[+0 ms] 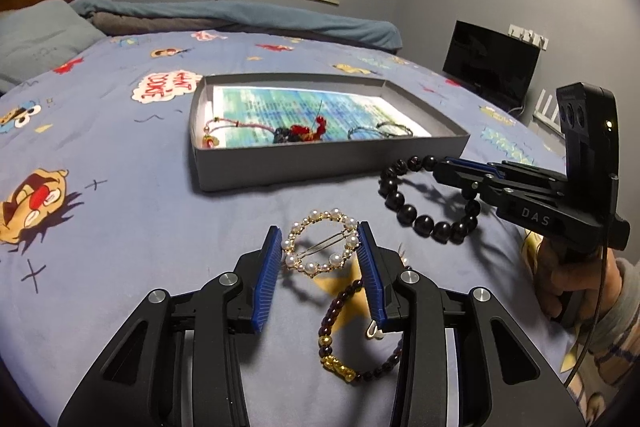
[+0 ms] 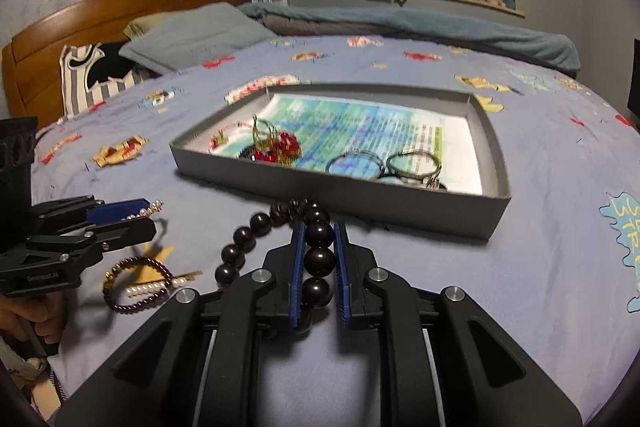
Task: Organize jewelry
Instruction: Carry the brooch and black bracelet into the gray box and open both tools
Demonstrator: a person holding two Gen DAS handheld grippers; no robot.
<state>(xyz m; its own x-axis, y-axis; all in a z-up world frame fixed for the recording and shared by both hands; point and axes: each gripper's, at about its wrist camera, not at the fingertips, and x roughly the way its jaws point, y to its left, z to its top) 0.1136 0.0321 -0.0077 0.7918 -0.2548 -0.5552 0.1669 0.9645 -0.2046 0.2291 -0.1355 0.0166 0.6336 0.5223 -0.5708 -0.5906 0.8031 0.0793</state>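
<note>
A grey shallow box [image 1: 320, 167] lies on the bed and holds a red charm bracelet [image 1: 304, 134] and metal rings [image 1: 380, 129]. My left gripper [image 1: 320, 233] is open, its pads on either side of a round pearl hair clip [image 1: 320, 245] that lies on the sheet. A dark red bead bracelet with gold beads [image 1: 340, 331] lies between its fingers, nearer the camera. My right gripper [image 2: 319, 229] is shut on a black bead bracelet [image 2: 318, 259] and holds it just in front of the box [image 2: 360, 203]; it also shows in the left wrist view [image 1: 424, 203].
The blue cartoon bedsheet [image 1: 120, 227] covers the bed. Pillows [image 2: 192, 35] and a wooden headboard [image 2: 120, 11] are at the far side. A black monitor [image 1: 490, 65] stands beyond the bed's right edge.
</note>
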